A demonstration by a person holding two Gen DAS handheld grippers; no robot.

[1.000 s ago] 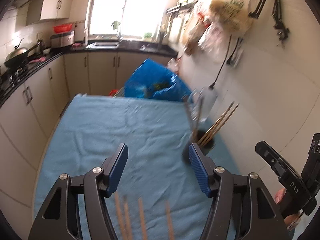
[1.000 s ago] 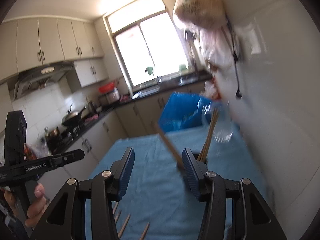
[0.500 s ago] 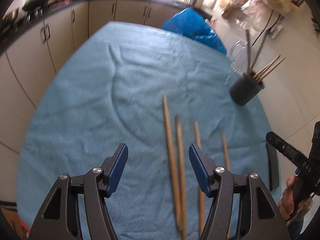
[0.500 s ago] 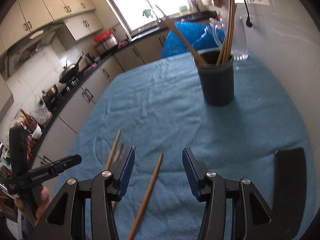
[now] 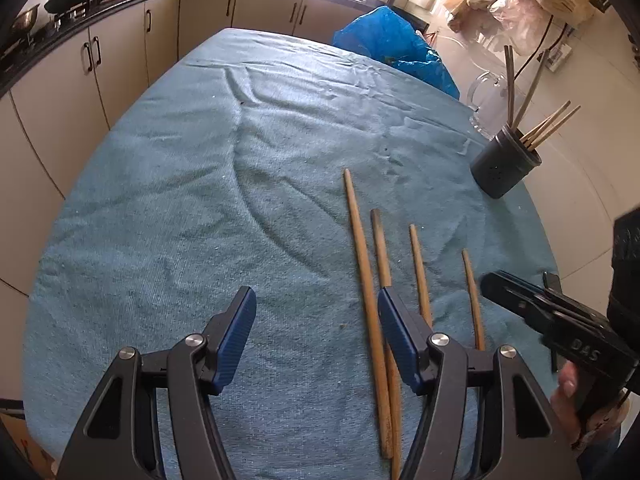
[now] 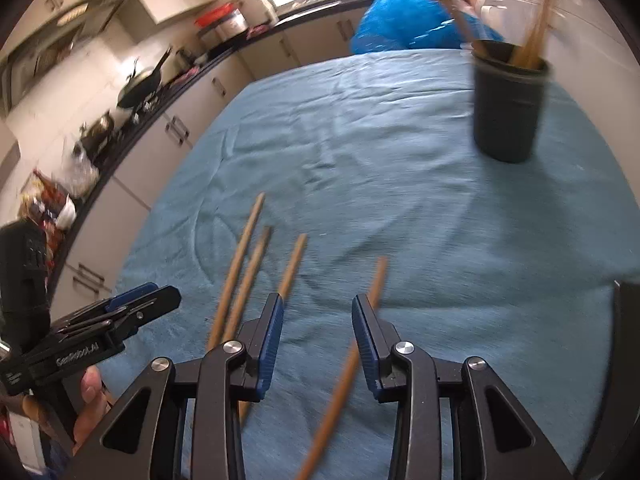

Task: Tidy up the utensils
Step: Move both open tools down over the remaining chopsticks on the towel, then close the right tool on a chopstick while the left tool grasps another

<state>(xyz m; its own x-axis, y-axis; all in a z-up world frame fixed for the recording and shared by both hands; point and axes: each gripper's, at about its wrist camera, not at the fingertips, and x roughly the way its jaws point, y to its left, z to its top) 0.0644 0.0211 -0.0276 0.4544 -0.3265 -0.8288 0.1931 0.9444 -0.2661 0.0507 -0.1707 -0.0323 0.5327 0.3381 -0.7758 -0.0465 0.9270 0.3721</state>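
Several wooden chopsticks (image 5: 362,256) lie side by side on the blue towel (image 5: 200,200), also in the right wrist view (image 6: 240,256). A dark holder cup (image 5: 502,166) with chopsticks and metal utensils in it stands at the far right, and shows in the right wrist view (image 6: 506,100). My left gripper (image 5: 314,334) is open and empty, low over the towel just left of the chopsticks. My right gripper (image 6: 318,340) is open, low over the rightmost chopstick (image 6: 352,356), which runs between its fingers. The jaws do not touch it.
A blue plastic bag (image 5: 394,52) sits at the table's far edge, a clear glass mug (image 5: 490,94) behind the cup. A black flat object (image 6: 628,344) lies at the table's right edge. Kitchen cabinets (image 5: 120,52) run along the left and back.
Both grippers have tilted down from looking across the kitchen and dropped toward the chopsticks. The right gripper has moved over the rightmost chopstick. Both jaws stay open.
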